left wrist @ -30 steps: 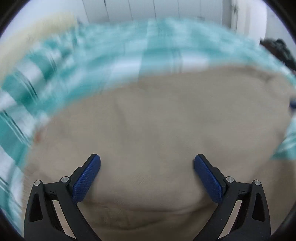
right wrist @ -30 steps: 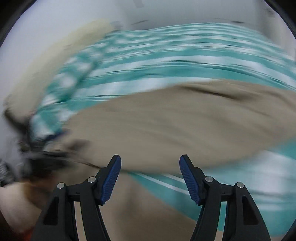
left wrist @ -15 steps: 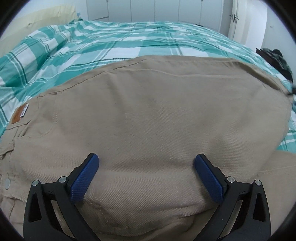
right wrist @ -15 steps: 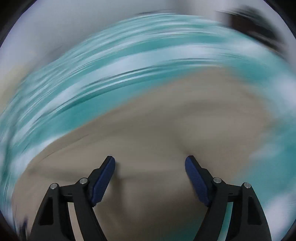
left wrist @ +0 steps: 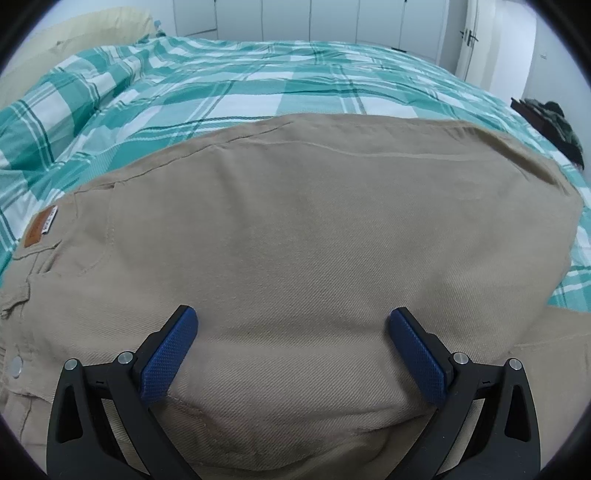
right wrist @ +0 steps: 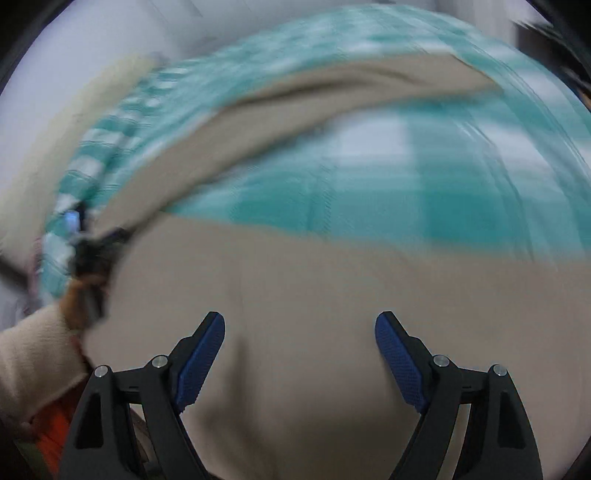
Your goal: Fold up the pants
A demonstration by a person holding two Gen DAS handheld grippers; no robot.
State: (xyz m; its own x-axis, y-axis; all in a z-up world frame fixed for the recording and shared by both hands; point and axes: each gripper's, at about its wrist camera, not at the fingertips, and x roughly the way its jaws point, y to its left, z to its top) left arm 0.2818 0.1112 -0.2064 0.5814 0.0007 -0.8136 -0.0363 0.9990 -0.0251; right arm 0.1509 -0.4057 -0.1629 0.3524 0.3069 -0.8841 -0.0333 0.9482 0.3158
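Note:
Beige pants (left wrist: 295, 229) lie spread on a teal checked bedspread (left wrist: 258, 81), with a brown leather label (left wrist: 38, 230) and a snap button (left wrist: 16, 363) at the waist on the left. My left gripper (left wrist: 291, 317) hovers over the cloth, jaws wide apart, nothing between the blue pads (left wrist: 168, 354). The right wrist view is motion-blurred: the pants (right wrist: 295, 295) fill its lower half and a pant leg (right wrist: 295, 99) stretches across the bedspread (right wrist: 406, 177). My right gripper (right wrist: 299, 323) is over the cloth, its jaws opening with nothing gripped.
A cream pillow (left wrist: 74, 29) lies at the bed's far left. White cupboard doors (left wrist: 332, 18) stand behind the bed. A dark bundle (left wrist: 554, 122) sits at the right edge. In the right wrist view a cream sleeve (right wrist: 33, 362) and the other gripper (right wrist: 88, 254) show at left.
The left view went from blurred to sharp and now holds still over the pants. The right gripper kept sweeping over the bed and its jaws spread wider.

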